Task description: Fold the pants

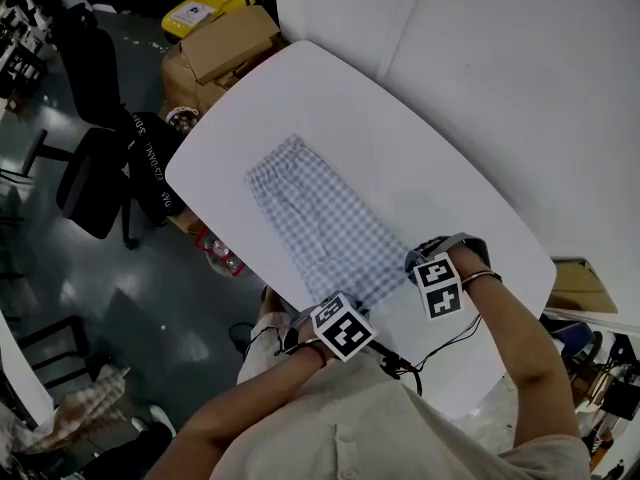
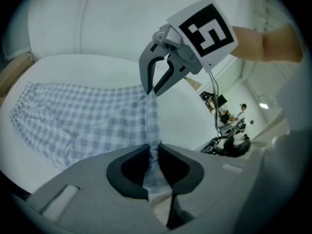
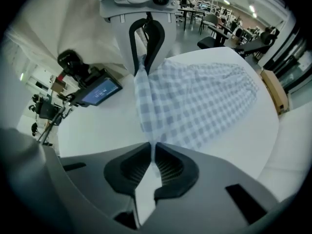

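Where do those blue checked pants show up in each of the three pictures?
Head view: checked pants at centre.
Left gripper view: pants left and centre, running into the jaws.
Right gripper view: pants centre to upper right, likewise clamped.
Shared landmark: white table beneath them.

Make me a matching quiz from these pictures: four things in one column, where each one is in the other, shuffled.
1. blue-and-white checked fabric pants
2. white rounded table
3. black office chair
4. brown cardboard box

A. on the floor beside the table
B. beside the yellow box
C. pinched by left tool and right tool
D. under the pants

Pairs: 1-C, 2-D, 3-A, 4-B
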### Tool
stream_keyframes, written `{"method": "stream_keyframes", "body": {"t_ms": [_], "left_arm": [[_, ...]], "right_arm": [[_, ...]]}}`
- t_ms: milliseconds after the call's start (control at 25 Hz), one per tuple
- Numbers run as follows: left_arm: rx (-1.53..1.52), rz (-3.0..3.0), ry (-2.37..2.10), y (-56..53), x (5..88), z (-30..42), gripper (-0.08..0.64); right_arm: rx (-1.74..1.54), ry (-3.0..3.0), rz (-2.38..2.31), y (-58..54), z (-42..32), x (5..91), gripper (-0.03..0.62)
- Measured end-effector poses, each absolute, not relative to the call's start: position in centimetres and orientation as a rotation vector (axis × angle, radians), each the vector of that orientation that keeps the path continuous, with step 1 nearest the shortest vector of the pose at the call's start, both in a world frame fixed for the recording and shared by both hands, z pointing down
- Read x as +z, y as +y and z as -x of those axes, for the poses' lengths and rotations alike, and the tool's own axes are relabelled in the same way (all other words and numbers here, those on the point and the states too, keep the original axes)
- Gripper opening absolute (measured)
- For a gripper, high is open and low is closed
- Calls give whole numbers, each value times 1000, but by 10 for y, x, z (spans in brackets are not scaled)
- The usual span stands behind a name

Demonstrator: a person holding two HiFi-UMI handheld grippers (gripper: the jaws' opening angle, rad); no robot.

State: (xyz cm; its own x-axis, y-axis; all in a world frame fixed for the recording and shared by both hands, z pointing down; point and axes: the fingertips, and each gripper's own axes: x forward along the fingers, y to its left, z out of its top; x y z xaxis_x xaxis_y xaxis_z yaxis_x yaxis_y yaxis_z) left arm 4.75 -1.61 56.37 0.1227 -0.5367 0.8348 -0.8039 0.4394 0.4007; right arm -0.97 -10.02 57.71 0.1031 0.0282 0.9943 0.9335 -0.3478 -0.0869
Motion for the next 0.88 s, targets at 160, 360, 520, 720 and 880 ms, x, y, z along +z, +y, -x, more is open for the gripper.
{"method": "stream_keyframes", "body": {"t_ms": [160,360,520,720,880], "left_arm": [[221,-1300,-1479,-11,540,-66,64],[240,-1301,-1501,22,521,-27,64],[225,-1278,-1525,49,508,21,64],[225,-1240,-1505,86,514,72,64],[176,-1226,-1492,108,520,104,64]], "right_arm": [[-1235,-952,1530,-98,-11,551,43],[-1218,-1036,1513,-68,23,525,43],[-1262,-1083,1505,-38,72,514,43],[-1307,-1059,1515,1,128,516,43],[-1318,-995,1522,23,160,522,43]]}}
